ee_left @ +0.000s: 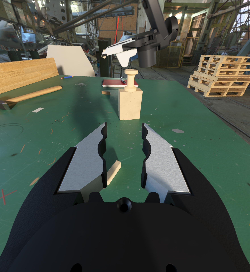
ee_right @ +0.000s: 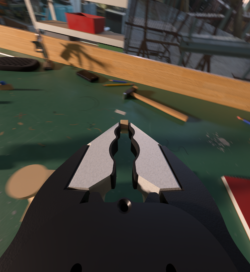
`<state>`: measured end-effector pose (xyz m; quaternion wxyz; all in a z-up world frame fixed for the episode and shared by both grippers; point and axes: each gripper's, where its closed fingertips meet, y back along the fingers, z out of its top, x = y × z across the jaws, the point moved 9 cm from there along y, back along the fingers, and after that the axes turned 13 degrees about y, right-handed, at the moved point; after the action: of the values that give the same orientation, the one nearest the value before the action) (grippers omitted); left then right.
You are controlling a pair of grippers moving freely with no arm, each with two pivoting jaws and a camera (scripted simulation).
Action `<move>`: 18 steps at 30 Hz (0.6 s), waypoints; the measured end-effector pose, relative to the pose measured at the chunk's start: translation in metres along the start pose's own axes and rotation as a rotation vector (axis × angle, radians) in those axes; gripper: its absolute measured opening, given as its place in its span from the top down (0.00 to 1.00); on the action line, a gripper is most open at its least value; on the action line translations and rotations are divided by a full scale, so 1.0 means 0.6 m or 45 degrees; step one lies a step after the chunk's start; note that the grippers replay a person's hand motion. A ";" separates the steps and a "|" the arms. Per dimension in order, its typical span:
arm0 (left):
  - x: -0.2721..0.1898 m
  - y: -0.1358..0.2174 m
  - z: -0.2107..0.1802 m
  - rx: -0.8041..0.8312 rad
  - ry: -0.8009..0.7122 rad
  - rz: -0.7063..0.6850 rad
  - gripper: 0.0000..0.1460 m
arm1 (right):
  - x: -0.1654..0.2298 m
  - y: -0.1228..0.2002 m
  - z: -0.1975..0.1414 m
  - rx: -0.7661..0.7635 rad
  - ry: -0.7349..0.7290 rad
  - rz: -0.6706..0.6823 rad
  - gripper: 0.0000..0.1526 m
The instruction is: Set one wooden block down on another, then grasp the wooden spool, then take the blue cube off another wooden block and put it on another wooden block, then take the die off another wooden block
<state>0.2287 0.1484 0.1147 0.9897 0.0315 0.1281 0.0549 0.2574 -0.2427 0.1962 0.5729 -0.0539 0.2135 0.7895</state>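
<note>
R claw (ee_right: 124,127) grips sm wooden block (ee_right: 124,123)

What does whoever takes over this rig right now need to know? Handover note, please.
Left gripper: open, empty, low over the green table, pointing at the spool.
Right gripper: shut on a small wooden block at its fingertips, held in the air above the spool.
Wooden spool: upright on a tall pale block, ungrasped.
Other blocks: one flat between the left fingers, one small beyond the tall block.
Blue cube: probably the blue thing on a block at far left, blurred. Die: not in view.
Done: block picked up. Left: stacking it, spool, cube, die.
</note>
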 end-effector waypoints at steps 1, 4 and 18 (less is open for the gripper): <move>0.000 0.000 0.000 0.000 0.002 0.000 0.68 | -0.020 -0.004 -0.014 0.036 -0.039 -0.050 0.94; 0.001 0.000 0.000 -0.002 0.005 0.000 0.68 | -0.070 -0.022 -0.065 0.169 -0.115 -0.192 0.94; 0.002 0.001 0.000 -0.014 0.013 0.006 0.68 | -0.133 -0.082 -0.201 0.584 -0.404 -0.376 0.94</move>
<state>0.2296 0.1493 0.1148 0.9891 0.0259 0.1326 0.0580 0.3111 -0.3486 0.1002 0.7048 0.1702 0.2836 0.6276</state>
